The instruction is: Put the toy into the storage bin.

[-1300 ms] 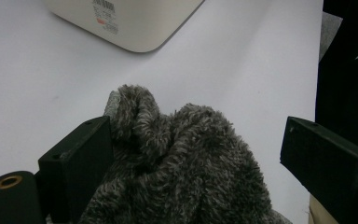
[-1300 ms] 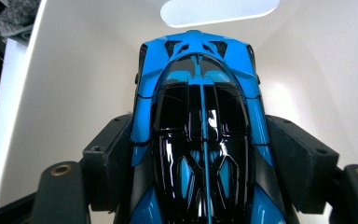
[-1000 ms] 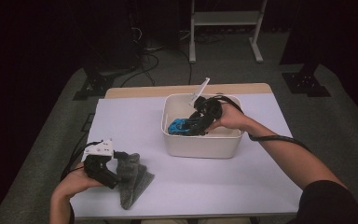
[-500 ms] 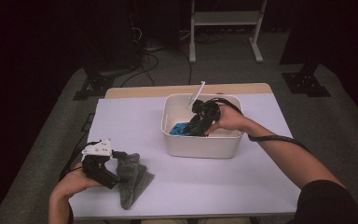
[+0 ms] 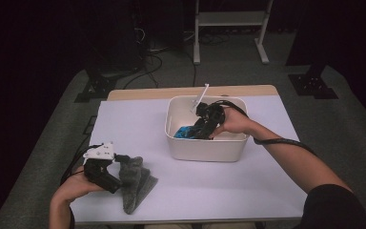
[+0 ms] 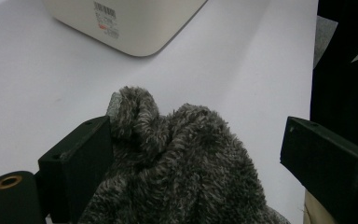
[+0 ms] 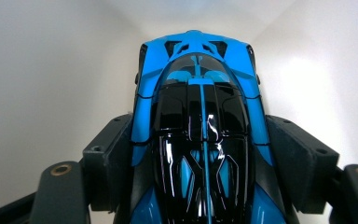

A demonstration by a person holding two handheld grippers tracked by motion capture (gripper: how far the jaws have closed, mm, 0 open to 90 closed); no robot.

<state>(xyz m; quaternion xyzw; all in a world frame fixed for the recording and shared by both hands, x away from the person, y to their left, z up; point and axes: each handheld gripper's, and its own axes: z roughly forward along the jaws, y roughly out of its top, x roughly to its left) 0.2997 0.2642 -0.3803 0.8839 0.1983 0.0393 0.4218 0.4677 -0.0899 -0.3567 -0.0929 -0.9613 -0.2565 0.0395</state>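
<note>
A blue and black toy car (image 7: 198,93) lies inside a white bin (image 5: 205,150) at the middle of the table. My right gripper (image 5: 196,130) reaches down into the bin. Its jaws press on both sides of the toy car (image 5: 185,132), as the right gripper view (image 7: 200,128) shows close up. A grey fuzzy cloth (image 5: 136,183) lies crumpled near the front left of the table. My left gripper (image 5: 116,180) rests at its left side, open. In the left gripper view (image 6: 196,135) the cloth (image 6: 182,158) bulges between the wide jaws and touches one of them.
The white table top (image 5: 248,191) reaches its front edge just below the cloth. The bin's corner (image 6: 121,23) stands beyond the cloth. The right gripper's black cable (image 5: 281,140) runs along the person's forearm. A metal stand (image 5: 228,19) is on the floor behind the table.
</note>
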